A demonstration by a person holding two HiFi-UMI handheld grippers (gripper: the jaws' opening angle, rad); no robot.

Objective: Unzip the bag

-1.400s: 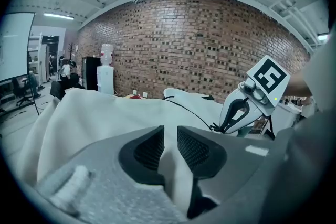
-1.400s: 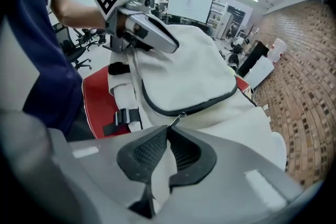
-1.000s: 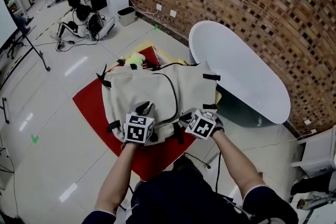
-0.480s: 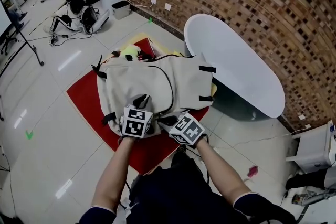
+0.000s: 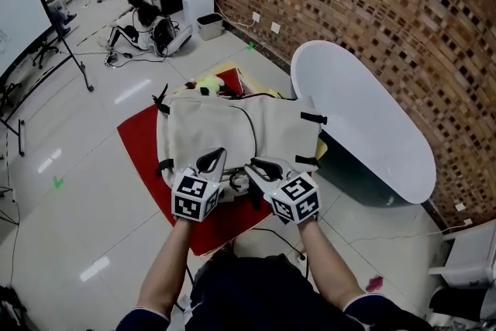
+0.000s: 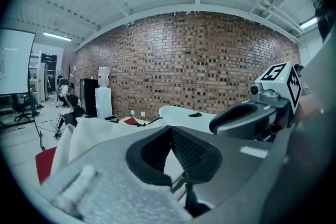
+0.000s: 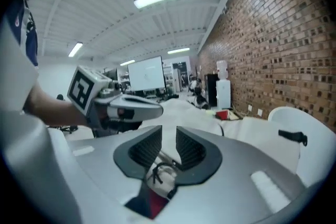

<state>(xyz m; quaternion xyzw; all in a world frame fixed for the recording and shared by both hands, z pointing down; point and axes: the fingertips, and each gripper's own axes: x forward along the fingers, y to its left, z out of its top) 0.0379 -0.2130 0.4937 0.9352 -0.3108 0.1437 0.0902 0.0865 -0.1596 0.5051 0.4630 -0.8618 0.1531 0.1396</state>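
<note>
A beige backpack [image 5: 240,132] lies flat on a red mat [image 5: 143,139], its dark zip line curving across the top face. My left gripper [image 5: 211,161] rests on the bag's near edge. In the left gripper view its jaws [image 6: 169,129] meet at the tips, with beige fabric and zip track in the gap below them. My right gripper [image 5: 262,167] is beside it on the same edge. Its jaws [image 7: 169,134] are opening. A black zip-pull loop [image 7: 160,171] lies low between them, and the pads do not press on it.
A white oval table [image 5: 364,120] stands just right of the bag, against the brick wall. A yellow-green toy [image 5: 205,85] lies at the bag's far end. People sit on the floor far back [image 5: 143,19], near a whiteboard stand [image 5: 31,19].
The right gripper's jaws have come apart and no longer pinch the zip pull. The left gripper stays on the bag's near edge. The head view has shifted.
</note>
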